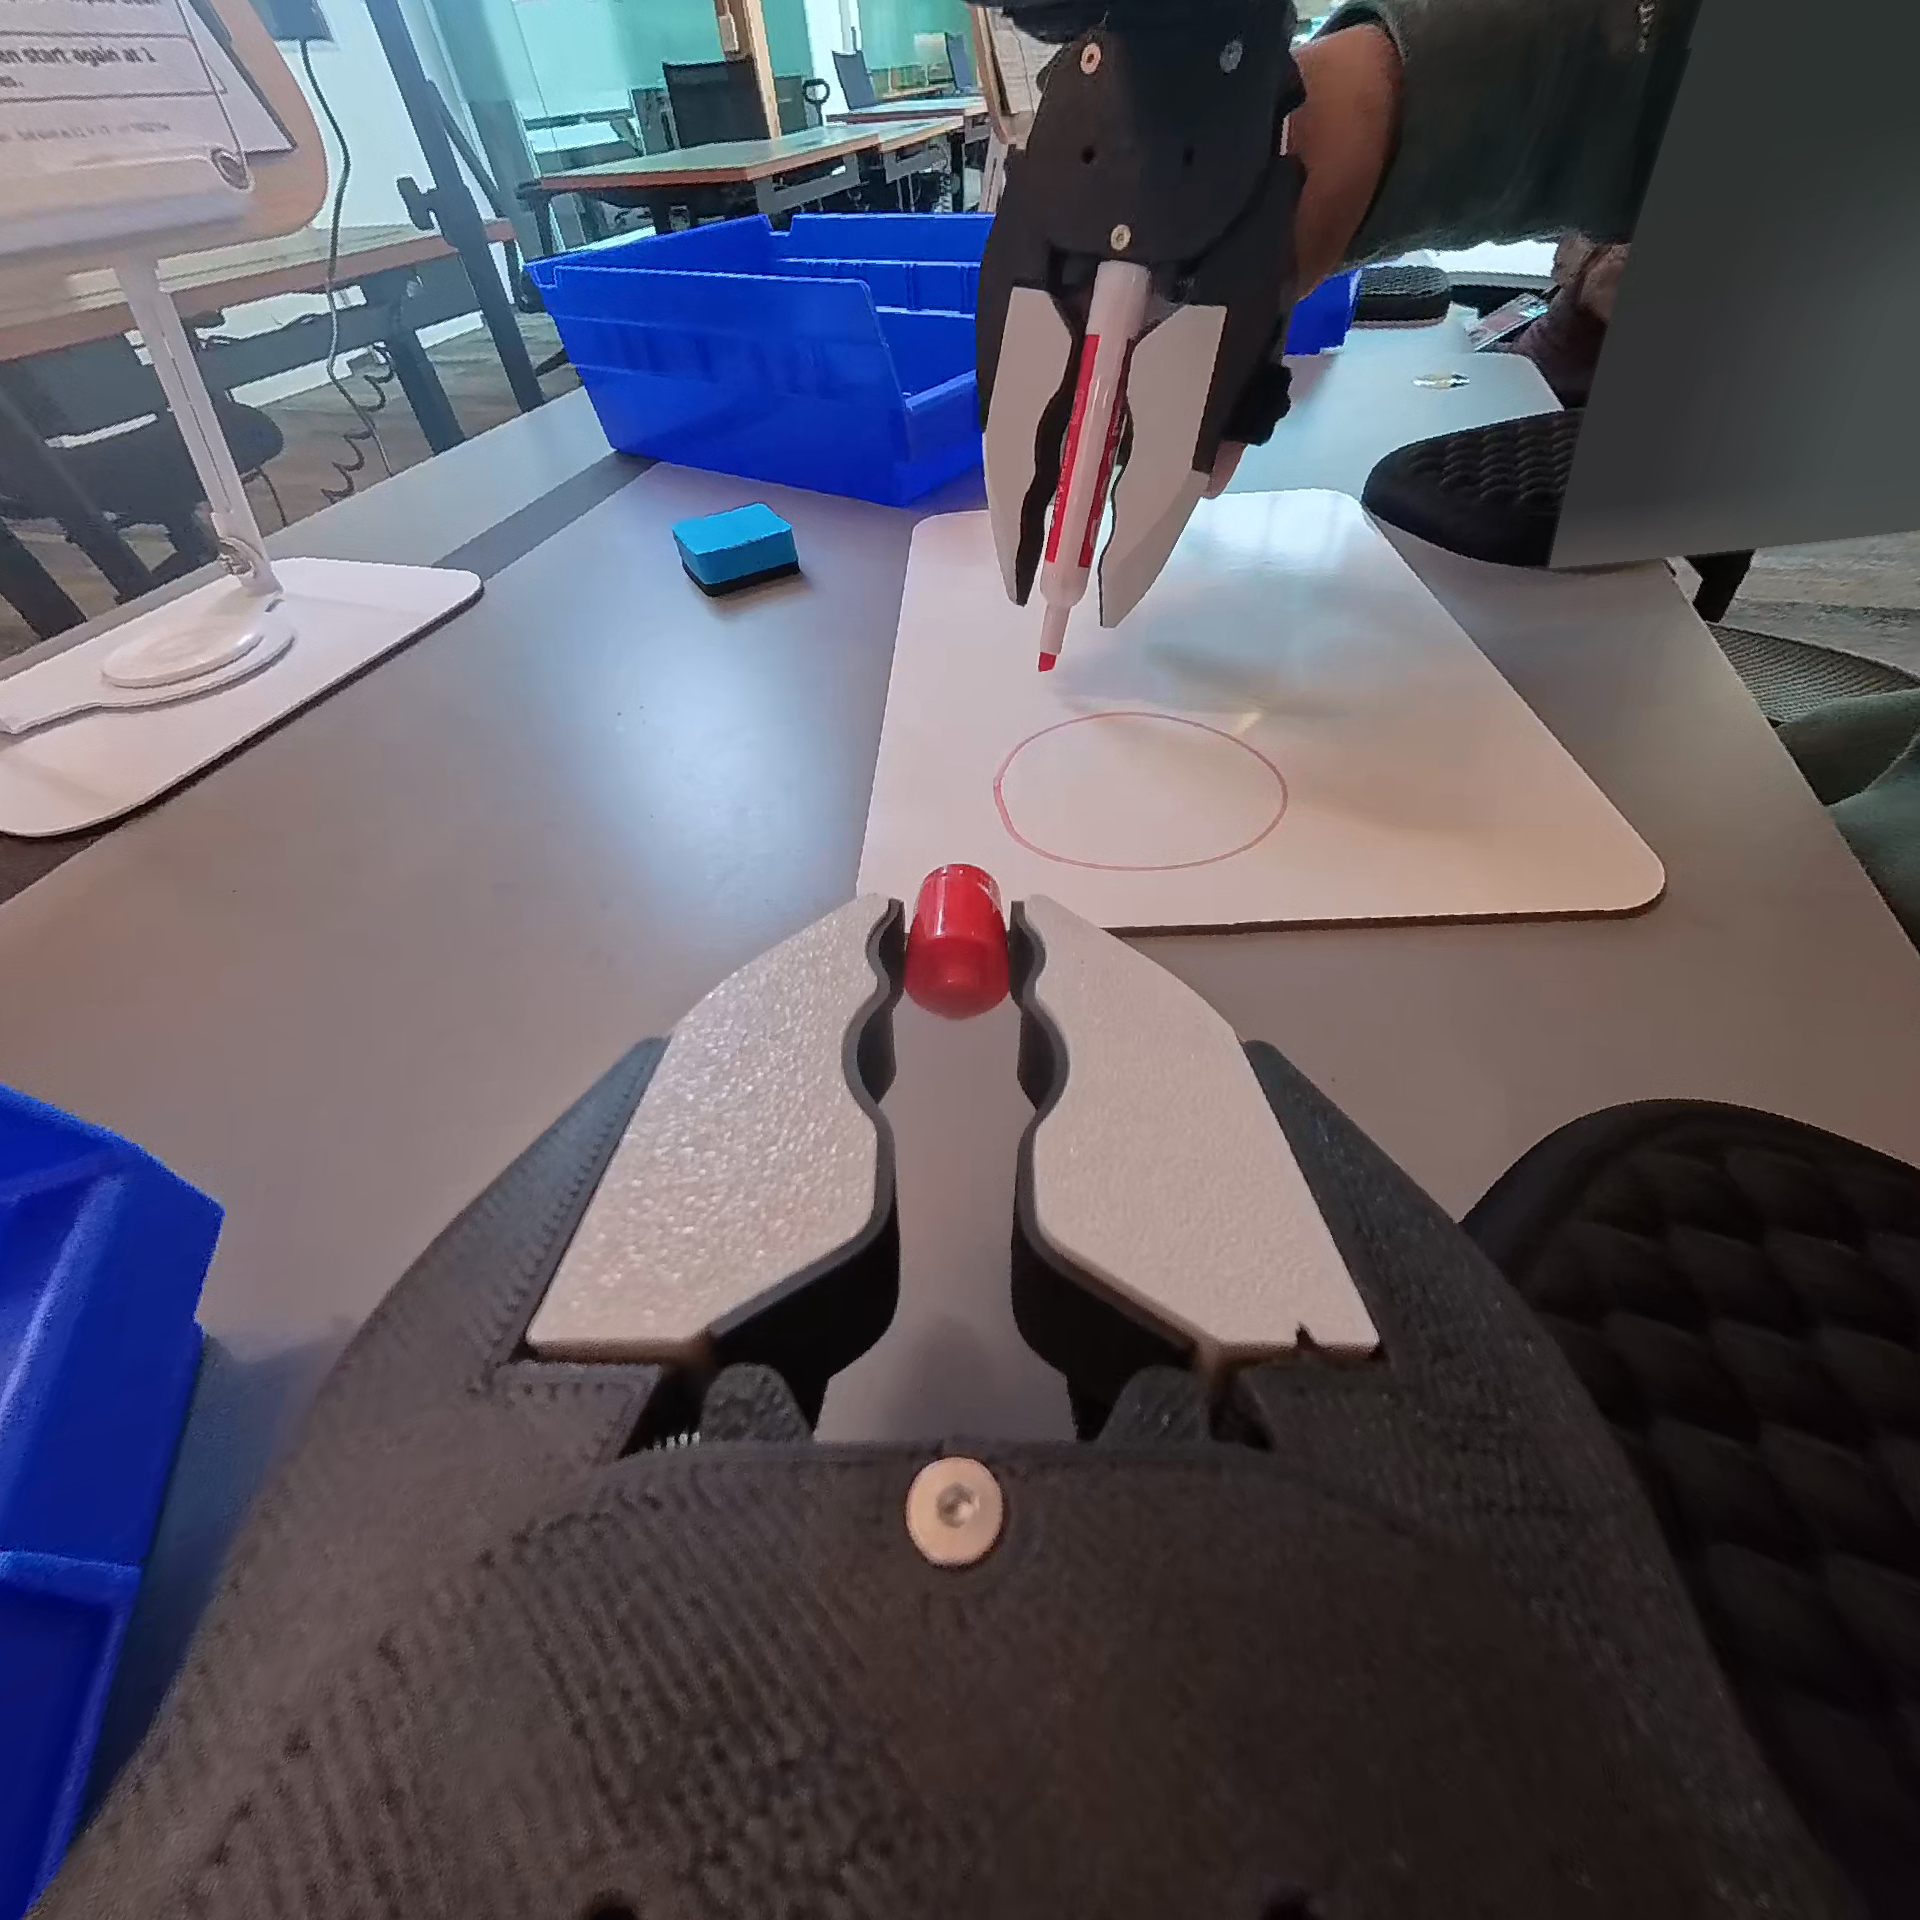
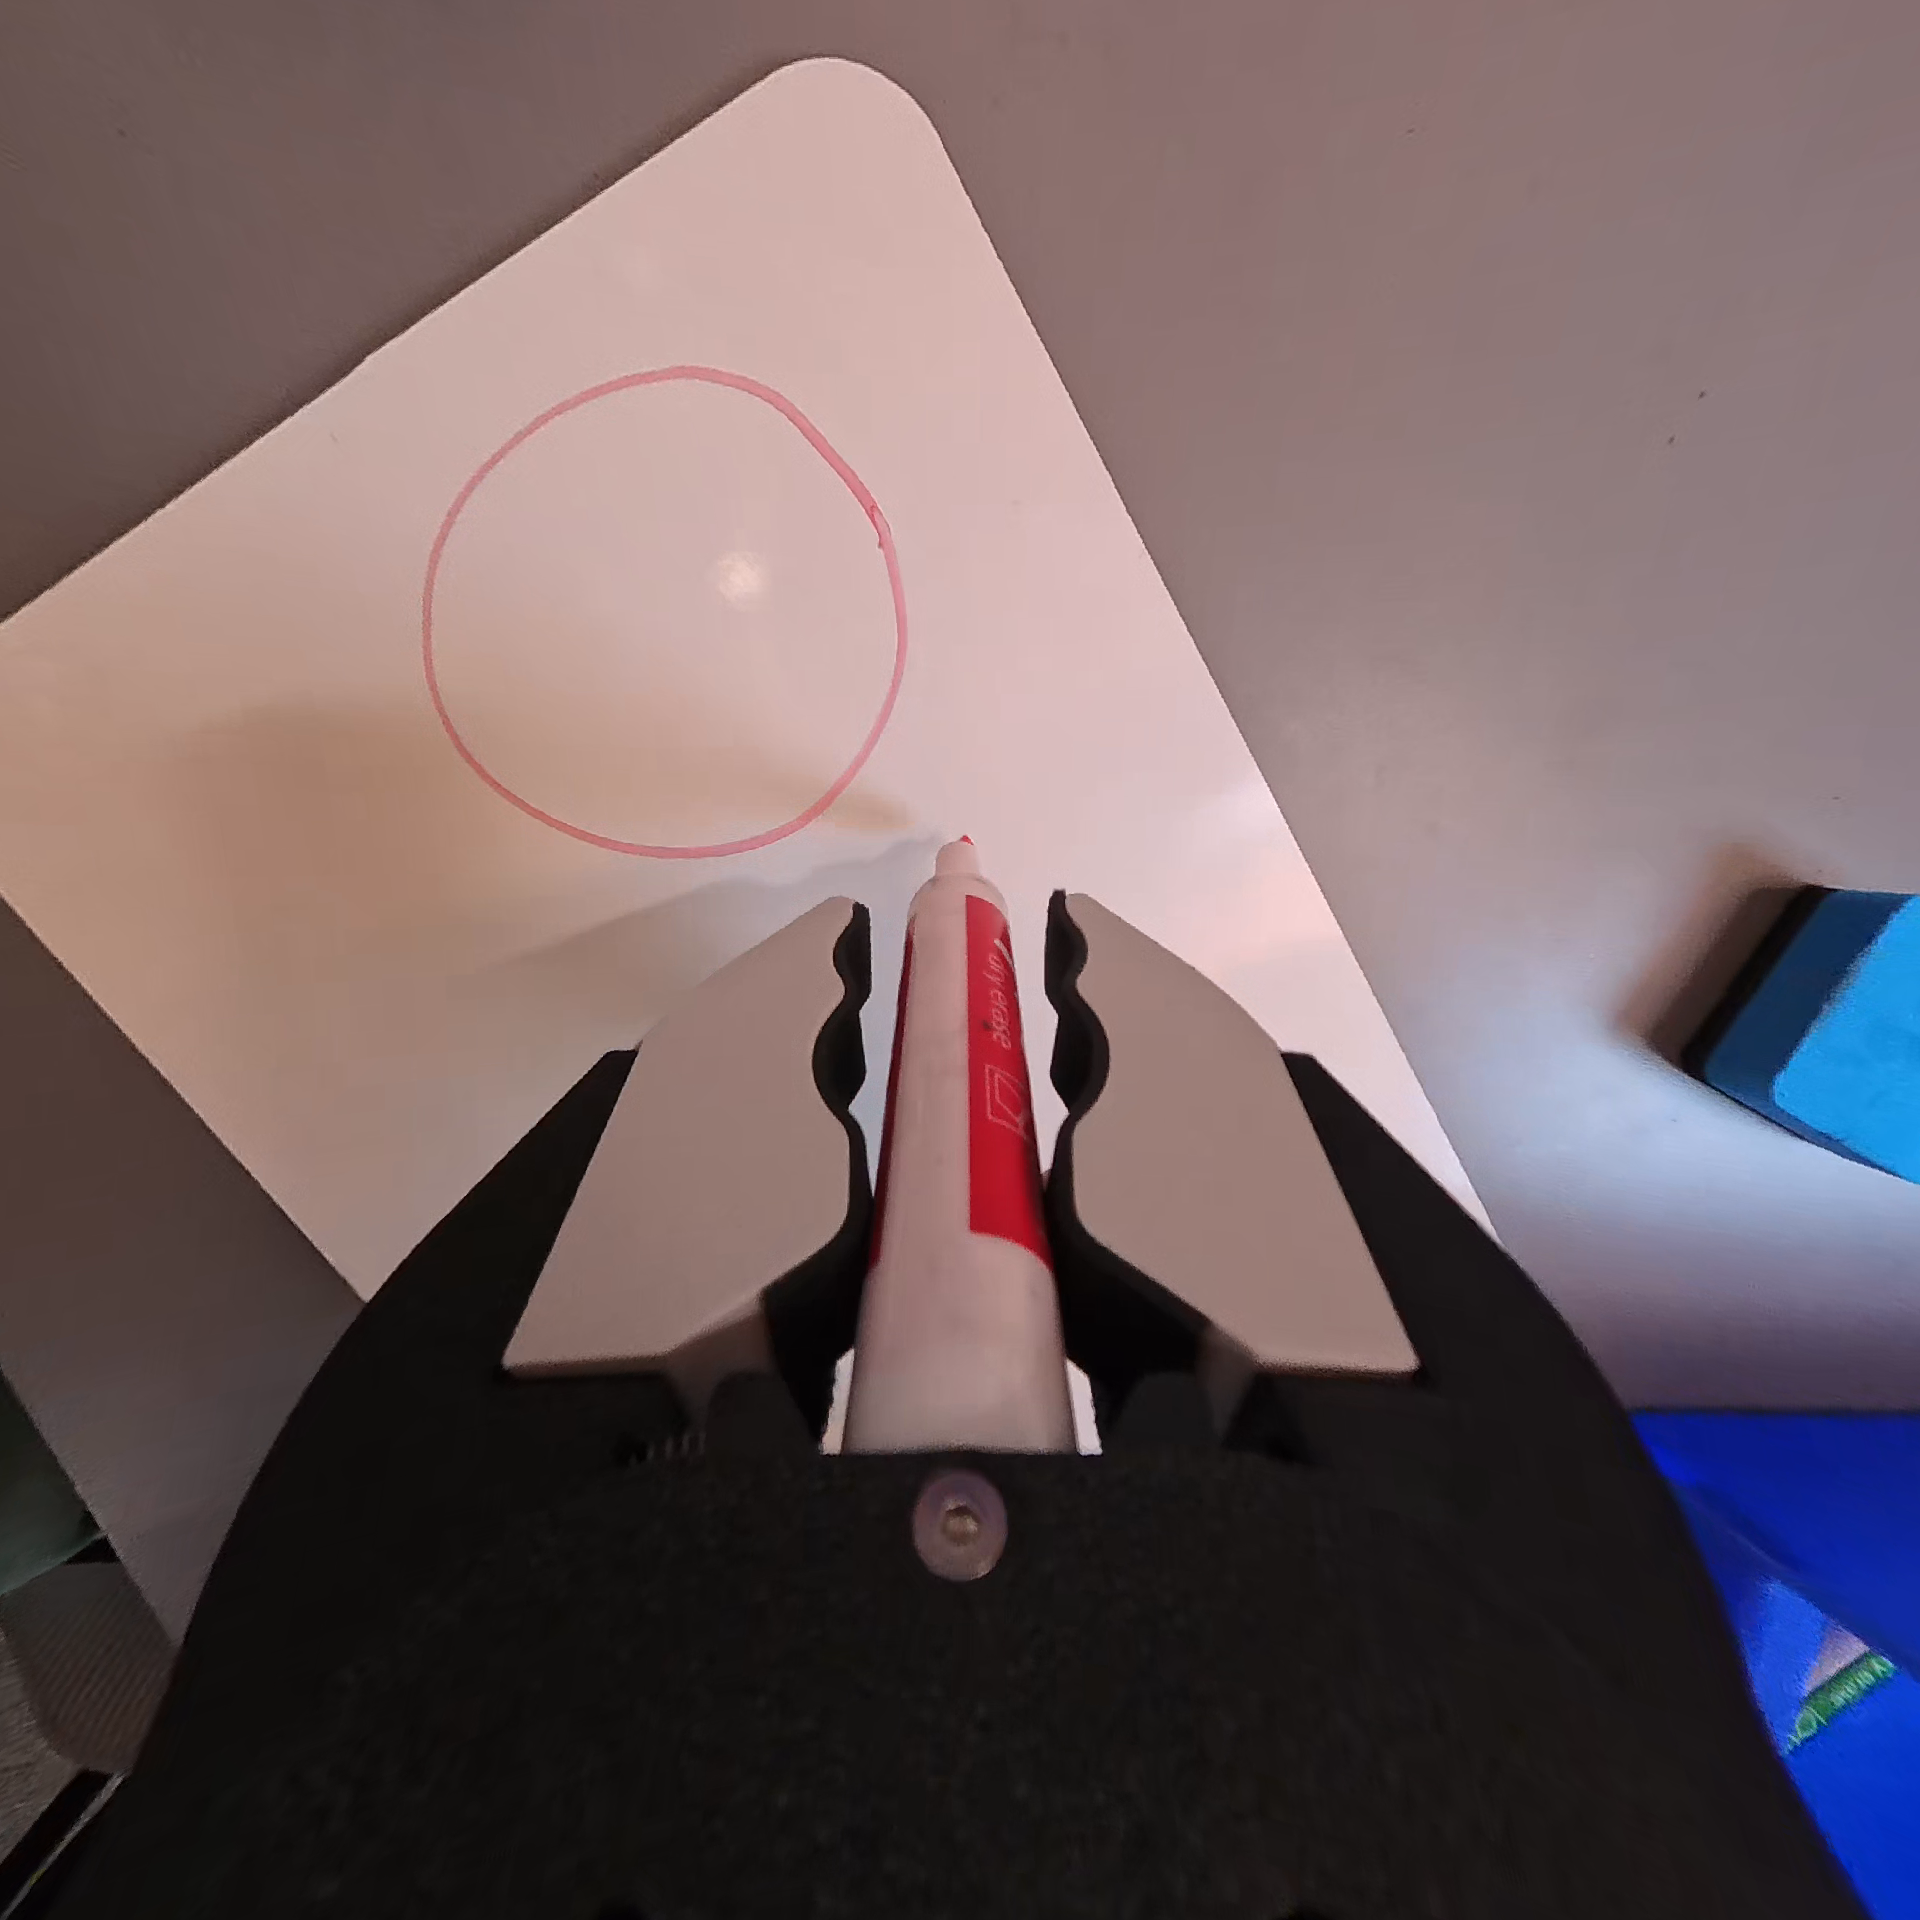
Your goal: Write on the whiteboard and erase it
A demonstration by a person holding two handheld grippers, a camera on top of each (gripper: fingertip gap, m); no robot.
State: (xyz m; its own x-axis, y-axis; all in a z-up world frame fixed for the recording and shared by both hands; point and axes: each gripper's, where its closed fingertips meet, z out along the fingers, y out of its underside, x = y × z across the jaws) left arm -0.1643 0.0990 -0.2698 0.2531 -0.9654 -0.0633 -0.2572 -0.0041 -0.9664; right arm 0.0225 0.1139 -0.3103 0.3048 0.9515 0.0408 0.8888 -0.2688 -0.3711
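A white whiteboard (image 1: 1351,665) (image 2: 260,790) lies flat on the grey table, with a red circle (image 1: 1140,790) (image 2: 665,613) drawn on it. My right gripper (image 2: 956,909) (image 1: 1060,608) is shut on a red-and-white marker (image 2: 961,1122) (image 1: 1081,468), uncapped, its tip just above the board beside the circle. My left gripper (image 1: 956,914) is shut on the red marker cap (image 1: 956,951), held low near the board's front edge. A blue eraser (image 1: 736,548) (image 2: 1839,1049) sits on the table left of the board.
A blue bin (image 1: 769,343) stands behind the eraser, and another blue bin (image 1: 73,1403) is at the near left. A white stand with a sign (image 1: 187,623) is on the left. Black mesh chair parts (image 1: 1704,1330) are on the right. A sleeved arm (image 1: 1455,135) holds the right gripper. My right fingertips sit around 20 cm from my left ones. From my right tips it is roughly 15 cm to the blue eraser (image 2: 1839,1049); from my left, 35 cm.
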